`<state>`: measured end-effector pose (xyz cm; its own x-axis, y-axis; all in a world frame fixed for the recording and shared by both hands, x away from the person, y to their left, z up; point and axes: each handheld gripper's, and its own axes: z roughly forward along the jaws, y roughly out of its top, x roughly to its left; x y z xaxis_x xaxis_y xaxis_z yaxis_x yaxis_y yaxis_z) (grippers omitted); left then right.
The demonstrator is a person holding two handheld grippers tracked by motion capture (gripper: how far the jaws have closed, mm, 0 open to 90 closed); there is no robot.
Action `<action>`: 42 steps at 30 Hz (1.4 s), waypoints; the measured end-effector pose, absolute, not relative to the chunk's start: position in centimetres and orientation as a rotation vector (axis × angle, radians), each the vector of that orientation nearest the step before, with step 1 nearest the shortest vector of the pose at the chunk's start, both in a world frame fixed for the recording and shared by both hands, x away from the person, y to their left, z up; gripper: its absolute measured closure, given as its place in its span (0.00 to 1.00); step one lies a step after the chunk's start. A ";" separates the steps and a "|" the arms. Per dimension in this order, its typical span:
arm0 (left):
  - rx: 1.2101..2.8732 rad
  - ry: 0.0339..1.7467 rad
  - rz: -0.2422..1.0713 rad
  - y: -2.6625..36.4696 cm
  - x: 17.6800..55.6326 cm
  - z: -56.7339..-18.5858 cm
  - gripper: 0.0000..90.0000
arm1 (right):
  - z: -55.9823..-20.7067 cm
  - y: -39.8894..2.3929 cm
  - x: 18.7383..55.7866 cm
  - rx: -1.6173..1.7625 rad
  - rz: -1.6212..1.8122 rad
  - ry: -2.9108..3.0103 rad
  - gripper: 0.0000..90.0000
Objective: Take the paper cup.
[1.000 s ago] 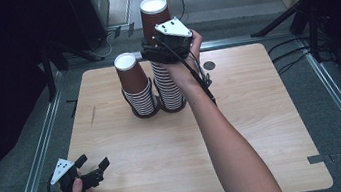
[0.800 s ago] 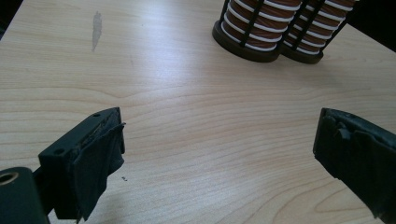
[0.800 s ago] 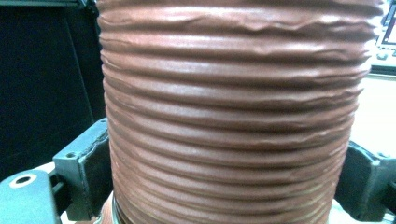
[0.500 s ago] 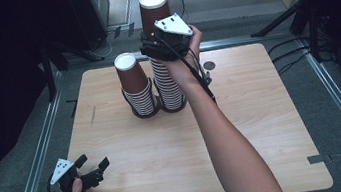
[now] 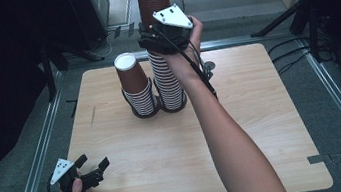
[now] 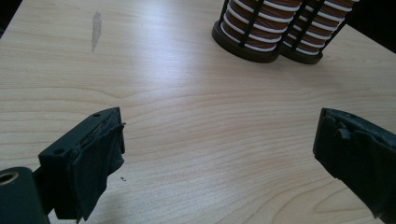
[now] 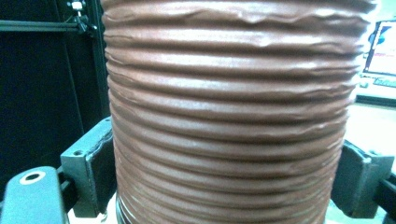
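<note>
The jaws of the right gripper (image 5: 150, 40) pinch the upper cups of the tall stack (image 5: 166, 76), which stands at twelve o'clock on the table (image 5: 264, 128); the jaws of the left gripper (image 5: 93, 170) are spread and hold nothing, down at seven o'clock by the near edge. In the high view the tall stack sits in a black wire holder (image 5: 157, 109), touching a shorter stack (image 5: 136, 88) at its nine o'clock; the cups are brown with white rims.

In the left gripper view the wide-apart jaws frame bare wood, with the two holder bases (image 6: 266, 44) at one o'clock, well apart.

In the right gripper view the ribbed brown wall of the cups (image 7: 229, 116) sits between the two jaws, both pressed against its sides. Paper cups like these are probably light and thin-walled, easily crushed, and nested ones tend to cling. A gentle grip on the ridged sides just under a rim looks safest.
</note>
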<state>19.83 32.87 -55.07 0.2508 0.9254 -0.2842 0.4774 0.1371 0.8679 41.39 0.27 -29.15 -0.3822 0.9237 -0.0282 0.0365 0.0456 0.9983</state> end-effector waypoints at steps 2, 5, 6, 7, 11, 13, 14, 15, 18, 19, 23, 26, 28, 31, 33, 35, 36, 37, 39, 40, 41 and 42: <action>1.497 1.377 0.549 32.9 19.8 -55.1 0.02 | -28.9 0.3 41.3 0.992 1.436 1.546 0.13; 1.497 1.377 0.549 32.9 19.8 -55.1 0.02 | -28.3 0.3 41.2 0.990 1.444 1.540 0.13; 1.497 1.377 0.549 32.9 19.8 -55.1 0.02 | -28.2 0.3 41.1 0.990 1.448 1.538 0.13; 1.498 1.377 0.549 32.9 19.8 -55.1 0.02 | -28.0 0.3 41.1 0.986 1.451 1.536 0.13; 1.498 1.377 0.549 32.9 19.8 -55.1 0.02 | -27.5 0.3 40.9 0.980 1.457 1.532 0.13; 1.499 1.376 0.550 32.9 19.8 -55.1 0.02 | -27.1 0.2 40.7 0.974 1.463 1.523 0.13; 1.499 1.376 0.550 32.9 19.8 -55.1 0.02 | -27.1 0.2 40.7 0.974 1.463 1.523 0.13; 1.499 1.376 0.549 32.9 19.8 -55.1 0.02 | -26.9 0.2 40.6 0.971 1.465 1.522 0.13; 1.499 1.376 0.550 32.9 19.8 -55.1 0.02 | -26.4 0.1 40.4 0.968 1.469 1.519 0.13; 1.499 1.376 0.550 32.9 19.8 -55.1 0.02 | -26.3 0.0 40.3 0.967 1.471 1.521 0.13; 1.501 1.376 0.554 32.8 19.8 -55.1 0.02 | -25.8 -0.3 40.0 0.960 1.473 1.518 0.13; 1.501 1.377 0.555 32.8 19.8 -55.1 0.02 | -25.5 -0.6 39.8 0.967 1.480 1.510 0.13; 1.502 1.377 0.555 32.8 19.8 -55.1 0.02 | -25.4 -0.7 39.7 0.964 1.482 1.507 0.13; 1.503 1.378 0.556 32.8 19.8 -55.1 0.02 | -24.8 -0.9 39.5 0.961 1.489 1.498 0.13; 1.503 1.378 0.556 32.8 19.8 -55.1 0.02 | -24.6 -1.0 39.4 0.959 1.492 1.494 0.13; 1.503 1.378 0.556 32.8 19.8 -55.1 0.02 | -24.4 -1.2 39.2 0.957 1.493 1.493 0.13; 1.505 1.377 0.557 32.8 19.8 -55.1 0.02 | -24.3 -1.3 39.2 0.953 1.490 1.494 0.13; 1.505 1.377 0.557 32.8 19.8 -55.1 0.02 | -24.3 -1.4 39.1 0.953 1.488 1.496 0.13; 1.505 1.376 0.558 32.8 19.8 -55.1 0.02 | -24.3 -1.7 39.0 0.951 1.481 1.498 0.13; 1.506 1.376 0.558 32.8 19.8 -55.1 0.02 | -24.3 -1.8 38.9 0.952 1.478 1.499 0.13; 1.507 1.377 0.559 32.8 19.8 -55.1 0.02 | -24.3 -2.0 38.8 0.951 1.475 1.500 0.13; 1.509 1.375 0.559 32.7 19.8 -55.1 0.02 | -24.4 -2.2 38.7 0.949 1.474 1.500 0.13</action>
<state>19.85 32.75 -55.06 0.2526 0.9293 -0.2693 0.4781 0.1221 0.8698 38.71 -2.18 -24.38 -0.3884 0.9205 -0.0426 -0.0266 0.0350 0.9990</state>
